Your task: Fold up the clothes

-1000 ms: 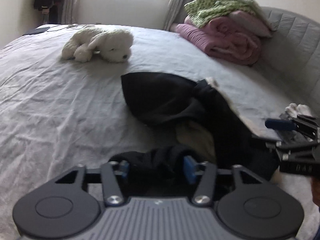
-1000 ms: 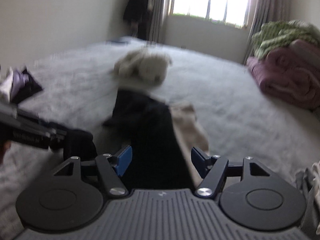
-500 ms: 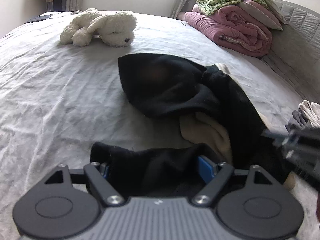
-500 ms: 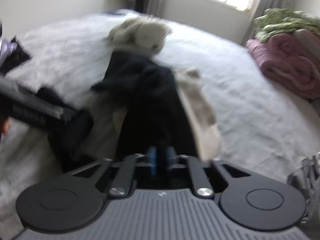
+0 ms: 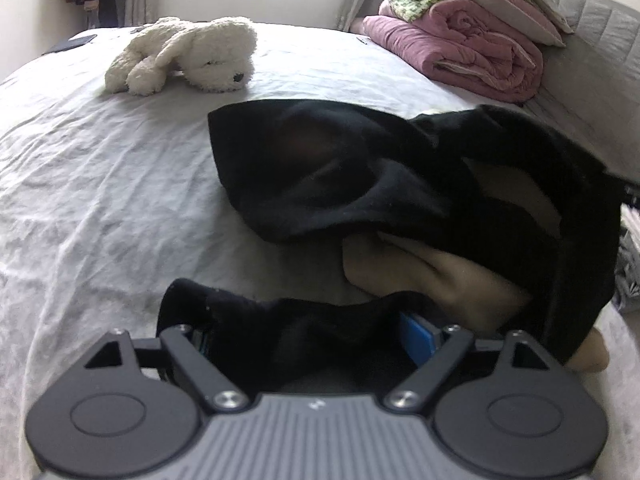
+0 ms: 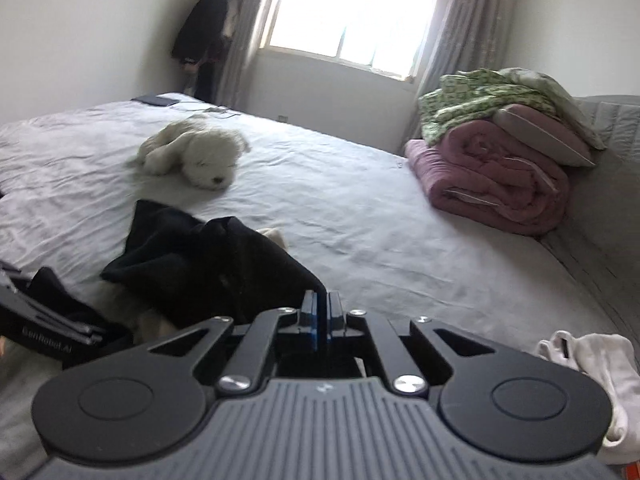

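A black garment [image 5: 360, 168] lies crumpled on the white bed sheet [image 5: 100, 184], over a beige garment [image 5: 432, 276]. A loose black end of it is bunched between the blue pads [image 5: 416, 336] of my left gripper [image 5: 310, 340]. The jaws are opening and stand wide around the cloth without pinching it. My right gripper [image 6: 320, 312] is shut on an edge of the black garment [image 6: 224, 264], which rises in a peak to its fingertips. In the left wrist view that side of the cloth is pulled up toward the right edge. The left gripper [image 6: 48, 328] shows low on the left in the right wrist view.
A white plush dog [image 5: 188, 54] lies farther back on the bed. Folded pink and green quilts [image 5: 468, 44] are stacked against the grey headboard [image 5: 600, 60]. White clothes [image 6: 592, 372] lie by my right gripper. A dark flat object [image 6: 156, 100] sits at the far corner.
My right gripper closed on the black garment and lifted its edge. My left gripper's jaws spread wider and moved forward and down over the black cloth end.
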Demonstrator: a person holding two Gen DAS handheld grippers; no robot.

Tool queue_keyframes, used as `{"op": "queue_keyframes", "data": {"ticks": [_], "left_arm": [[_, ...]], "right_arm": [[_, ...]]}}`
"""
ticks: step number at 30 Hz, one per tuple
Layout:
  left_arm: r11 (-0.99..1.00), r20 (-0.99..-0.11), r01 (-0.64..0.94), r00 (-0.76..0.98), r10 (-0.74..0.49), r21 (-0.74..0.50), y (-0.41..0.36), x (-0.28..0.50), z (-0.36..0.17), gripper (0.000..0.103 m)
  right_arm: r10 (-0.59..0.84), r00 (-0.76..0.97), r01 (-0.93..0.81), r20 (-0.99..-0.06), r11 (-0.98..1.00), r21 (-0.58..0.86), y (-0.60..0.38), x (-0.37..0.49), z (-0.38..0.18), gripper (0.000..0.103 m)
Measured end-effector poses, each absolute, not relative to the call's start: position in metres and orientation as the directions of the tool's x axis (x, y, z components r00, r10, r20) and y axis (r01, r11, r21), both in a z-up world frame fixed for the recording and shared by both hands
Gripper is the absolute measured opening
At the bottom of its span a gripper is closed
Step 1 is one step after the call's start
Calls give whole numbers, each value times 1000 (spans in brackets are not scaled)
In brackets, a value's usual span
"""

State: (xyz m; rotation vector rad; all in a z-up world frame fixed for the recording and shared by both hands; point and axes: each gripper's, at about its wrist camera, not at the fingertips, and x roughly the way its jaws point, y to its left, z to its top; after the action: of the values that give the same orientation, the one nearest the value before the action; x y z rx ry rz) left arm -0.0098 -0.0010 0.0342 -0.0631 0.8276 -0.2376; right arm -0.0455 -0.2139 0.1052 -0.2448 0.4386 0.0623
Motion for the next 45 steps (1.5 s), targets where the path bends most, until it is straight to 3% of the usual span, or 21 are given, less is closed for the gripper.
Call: {"op": "queue_keyframes", "data": {"ticks": [1,3,7,11,17,23,27,32,33,37,42,43,45], "left_arm": [[972,-723,191,652,-231,-138,-3,-10,33,84],[971,-720,208,655,-228,-118,-6,-9,32,70],[965,-711,229,657,-250,-128,-6,-8,34,22],[937,-701,241,622,-349,-252,2,-12,43,16],[866,-632,405,597,-494,-294,-12,-57,68,16],[796,-635,526,512,-579,-301,-8,-95,70,17],[825,-691,520,514,-509,-220,-3,-92,60,24],[873,-711,442,545,-445,-208,9,-77,58,51],[880,-711,433,555,-431,-195,10,-74,59,51],[895,-726,438,591,-352,-77,4,-70,61,52],[903,-683,411,696,-222,126,0,-65,67,71],[900,-671,411,709,-216,144,-2,-63,67,76],[901,-664,409,716,-217,146,-4,-59,67,77]], "right_arm": [[-5,904,-98,-428,971,-217,-217,-43,105,3],[-23,906,-72,-423,976,-207,-223,-40,105,3],[-21,932,-60,-362,975,-213,-223,-46,110,3],[-10,959,-68,-285,963,-262,-215,-54,114,3],[-3,960,-70,-280,966,-251,-218,-53,115,3],[27,991,-59,-133,969,-239,-218,-74,136,3],[61,993,-83,-102,970,-228,-216,-82,142,3],[82,994,-96,-69,969,-229,-214,-86,144,3],[84,995,-93,-50,970,-224,-216,-88,146,3],[103,994,-94,34,972,-215,-218,-103,157,3],[116,982,-82,151,972,-219,-216,-122,177,0],[122,980,-86,157,972,-218,-217,-125,181,0],[162,983,-137,86,960,-243,-214,-122,185,0]]}}
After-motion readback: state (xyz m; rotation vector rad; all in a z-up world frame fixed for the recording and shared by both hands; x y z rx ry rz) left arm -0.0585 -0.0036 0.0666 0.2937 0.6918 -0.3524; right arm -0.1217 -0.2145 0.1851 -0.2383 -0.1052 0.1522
